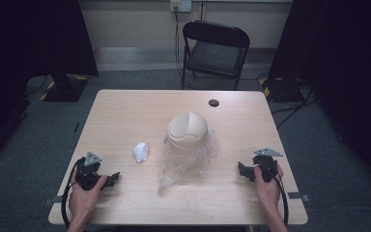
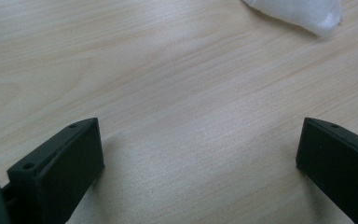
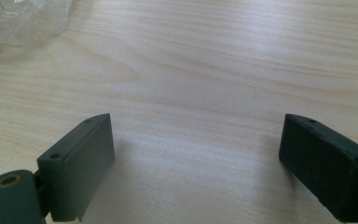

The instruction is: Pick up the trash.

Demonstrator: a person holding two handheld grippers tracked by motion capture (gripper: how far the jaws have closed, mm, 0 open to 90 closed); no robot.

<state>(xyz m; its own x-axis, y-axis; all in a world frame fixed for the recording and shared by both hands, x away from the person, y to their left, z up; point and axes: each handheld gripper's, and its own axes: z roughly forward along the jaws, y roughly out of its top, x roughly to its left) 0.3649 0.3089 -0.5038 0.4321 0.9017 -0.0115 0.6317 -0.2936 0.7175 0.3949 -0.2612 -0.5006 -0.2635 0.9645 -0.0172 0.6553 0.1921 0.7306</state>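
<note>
We hold the left claw (image 1: 111, 179) and right claw (image 1: 243, 170) wide apart, empty. Between them sits the bin (image 1: 187, 129) on a plastic bag (image 1: 174, 171); the white wad (image 1: 140, 152) lies beyond the left claw. The bag could slip, toppling the bin.

Overhead forward-down; gripper cameras skimming table (image 1: 125, 116)

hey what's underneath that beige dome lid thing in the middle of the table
The beige dome lid sits on a container wrapped in clear plastic, which spreads crumpled over the table. The plastic blurs what's inside.
</note>
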